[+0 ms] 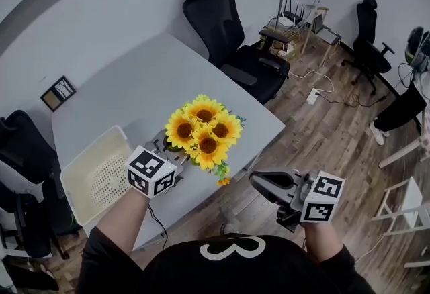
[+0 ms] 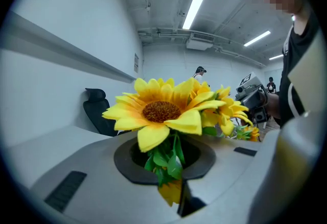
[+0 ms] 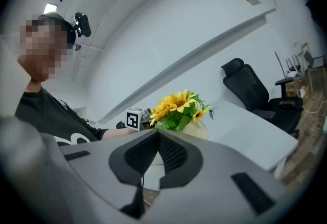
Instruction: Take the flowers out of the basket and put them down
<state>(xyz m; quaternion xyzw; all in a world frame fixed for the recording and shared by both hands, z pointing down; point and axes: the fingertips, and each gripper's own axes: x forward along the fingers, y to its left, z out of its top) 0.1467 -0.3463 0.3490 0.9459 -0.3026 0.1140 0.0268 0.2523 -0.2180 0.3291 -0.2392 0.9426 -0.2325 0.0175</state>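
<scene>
**Desk:** What is the left claw doing?

**Operator:** My left gripper (image 1: 171,150) (image 2: 172,169) is closed almost all the way. Its jaws are clamped on the green stems of the flowers (image 1: 203,131) (image 2: 163,110), with only the width of the stems between them. In the left gripper view the big sunflower head sits right over the jaw tips, and leaves hang down into the notch between them.

**Desk:** And the right one?

**Operator:** My right gripper (image 1: 261,182) (image 3: 156,135) has its jaws together, ribbed pad against ribbed pad, and they grip nothing. In the head view it is out past the table's near edge, over the wooden floor (image 1: 322,131).

**Desk:** Where does the bouquet sit relative to the claws?

**Operator:** It stands up out of the left gripper's tips, over the white table (image 1: 134,84) and close to its near edge. One small orange bloom droops toward that edge. The right gripper is well apart from it, off to the right. The right gripper view looks across at the flowers (image 3: 179,106), with the left gripper's marker cube just beside them.

**Desk:** The basket?

**Operator:** The basket (image 1: 91,148) is cream-white. It lies on the table to the left of my left hand, near the corner. The bouquet is clear of it, off to its right. Inside it I see only its own perforated bottom.
</scene>
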